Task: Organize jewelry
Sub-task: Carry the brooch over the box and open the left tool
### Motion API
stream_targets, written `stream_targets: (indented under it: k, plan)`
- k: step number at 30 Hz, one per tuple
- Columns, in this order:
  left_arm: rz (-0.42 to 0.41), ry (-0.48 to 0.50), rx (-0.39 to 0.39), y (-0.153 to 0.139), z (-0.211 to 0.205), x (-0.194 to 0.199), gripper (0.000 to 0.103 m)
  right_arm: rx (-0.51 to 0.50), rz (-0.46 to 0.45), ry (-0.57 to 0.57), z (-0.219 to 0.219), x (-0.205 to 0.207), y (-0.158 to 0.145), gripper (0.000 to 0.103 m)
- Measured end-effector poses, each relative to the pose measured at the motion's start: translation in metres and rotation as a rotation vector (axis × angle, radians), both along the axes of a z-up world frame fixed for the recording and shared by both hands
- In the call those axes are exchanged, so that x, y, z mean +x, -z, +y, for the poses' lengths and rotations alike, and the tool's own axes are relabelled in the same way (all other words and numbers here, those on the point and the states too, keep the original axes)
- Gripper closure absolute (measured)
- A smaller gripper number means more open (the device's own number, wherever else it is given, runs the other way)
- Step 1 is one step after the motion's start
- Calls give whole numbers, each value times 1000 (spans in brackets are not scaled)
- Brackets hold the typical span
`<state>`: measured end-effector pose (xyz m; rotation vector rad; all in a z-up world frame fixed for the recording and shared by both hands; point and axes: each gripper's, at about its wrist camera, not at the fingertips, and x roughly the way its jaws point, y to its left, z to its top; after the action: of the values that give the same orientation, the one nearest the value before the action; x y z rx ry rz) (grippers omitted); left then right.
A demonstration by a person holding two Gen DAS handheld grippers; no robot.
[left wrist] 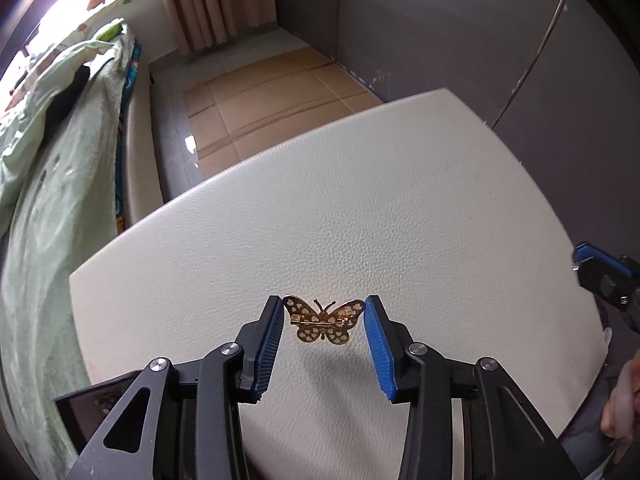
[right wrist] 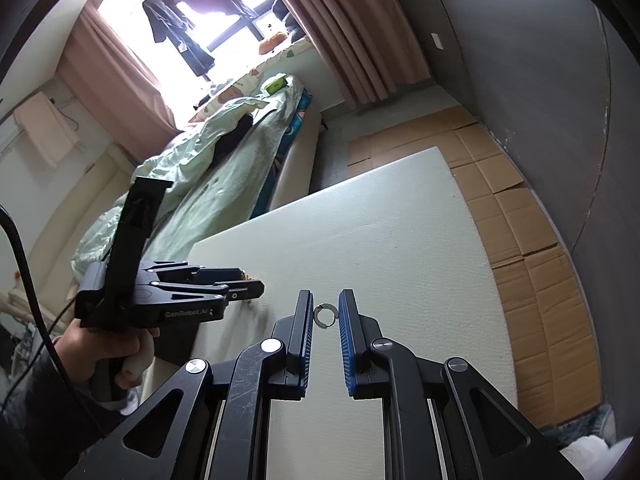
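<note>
Now the left hand-held gripper (left wrist: 324, 312) had the gold butterfly brooch (left wrist: 324, 321) spanned wingtip to wingtip, its blue pads (left wrist: 267, 344) touching or all but touching each wing edge, jaws about half open. The brooch seemed to hang just clear of the white desk (left wrist: 400, 208), a soft shadow beneath it, its back turned to the camera so the pin bar crossed the middle, with heart-shaped cut-outs through the wings and two feelers on top. Over on the other side, the right hand-held gripper (right wrist: 326, 314) was nearly shut on a small silver ring (right wrist: 325, 314) with a gap in its hoop, pinched at the tips above the desk. So this looked like the carrying step: both pieces picked up, neither put away. No box or tray showed in either view, so where they belonged could not be told. The next move would call for a steady, level carry, since the brooch was held only by its thin wing edges and could twist out.
</note>
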<state>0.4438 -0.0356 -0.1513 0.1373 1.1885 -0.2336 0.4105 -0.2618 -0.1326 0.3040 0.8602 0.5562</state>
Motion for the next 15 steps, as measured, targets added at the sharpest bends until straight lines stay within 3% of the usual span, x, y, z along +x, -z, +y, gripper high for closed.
stream_targets:
  k: [15]
  plan:
    - [-117,-77,-43,-71,50,-42,60,12,-62,-96,43,-6,-11,89]
